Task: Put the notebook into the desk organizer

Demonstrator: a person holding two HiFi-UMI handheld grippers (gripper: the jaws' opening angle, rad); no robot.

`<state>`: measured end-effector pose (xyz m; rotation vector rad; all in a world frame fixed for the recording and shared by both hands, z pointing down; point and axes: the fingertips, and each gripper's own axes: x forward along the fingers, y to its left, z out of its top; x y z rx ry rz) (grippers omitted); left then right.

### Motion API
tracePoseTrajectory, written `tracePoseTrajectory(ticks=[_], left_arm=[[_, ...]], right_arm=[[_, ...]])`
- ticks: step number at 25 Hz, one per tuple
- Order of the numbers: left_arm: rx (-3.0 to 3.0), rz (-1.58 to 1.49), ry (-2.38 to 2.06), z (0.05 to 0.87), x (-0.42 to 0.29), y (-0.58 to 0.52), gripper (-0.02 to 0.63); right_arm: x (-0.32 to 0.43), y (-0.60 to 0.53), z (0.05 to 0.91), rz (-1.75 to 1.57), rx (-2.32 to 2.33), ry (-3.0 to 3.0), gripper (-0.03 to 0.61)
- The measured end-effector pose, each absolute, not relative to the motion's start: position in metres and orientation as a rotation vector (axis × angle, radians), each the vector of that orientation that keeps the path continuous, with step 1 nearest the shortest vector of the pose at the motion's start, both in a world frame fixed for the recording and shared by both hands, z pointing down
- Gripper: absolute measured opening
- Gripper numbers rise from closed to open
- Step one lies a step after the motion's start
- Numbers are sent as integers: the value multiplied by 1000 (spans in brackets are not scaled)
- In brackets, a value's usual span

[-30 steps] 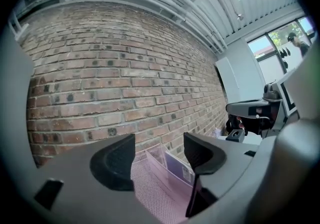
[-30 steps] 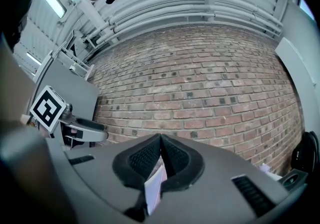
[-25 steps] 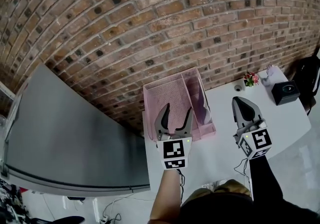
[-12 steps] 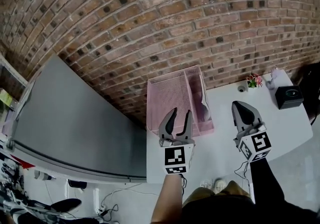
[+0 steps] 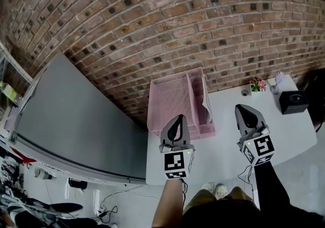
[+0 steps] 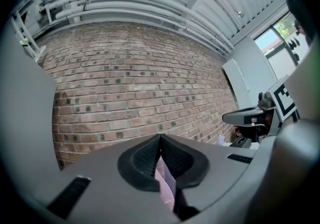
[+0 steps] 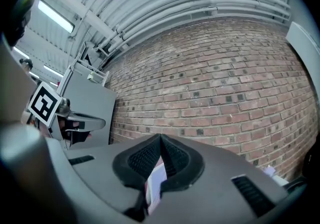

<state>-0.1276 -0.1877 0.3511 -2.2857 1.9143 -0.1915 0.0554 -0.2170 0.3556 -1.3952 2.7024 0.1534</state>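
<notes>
A pink mesh desk organizer (image 5: 175,97) stands on the white table (image 5: 223,145) against the brick wall. The notebook (image 5: 207,108) stands upright in its narrow right compartment, white edge showing. My left gripper (image 5: 177,120) hovers at the organizer's near edge. Its jaws have just been closing and now stand shut with nothing between them. In the left gripper view the pads (image 6: 150,158) meet, with pink mesh showing below them. My right gripper (image 5: 245,109) is to the right of the organizer, apart from it, shut and empty; its fingertips (image 7: 160,140) touch.
A black box (image 5: 293,101), a small potted flower (image 5: 258,84) and a small white round object (image 5: 243,91) sit at the table's far right. A large grey panel (image 5: 66,115) fills the left, next to the table. A brick wall (image 5: 152,19) rises behind.
The left gripper's jaws went from wide open to shut, empty. Both grippers drew back slightly from the organizer. The notebook stays in its compartment.
</notes>
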Motion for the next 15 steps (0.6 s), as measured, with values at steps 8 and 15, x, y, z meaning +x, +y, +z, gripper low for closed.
tracePoseTrajectory(ticks=[8,15], left_arm=[[-2272,-177,1914,345,-129,-191,14],[-2275,-173,1892,342,-125,-195,15]], right_arm=[[61,-220,352,201,-1395,2704,20],[57,-221,350,212,-1376,2711,20]])
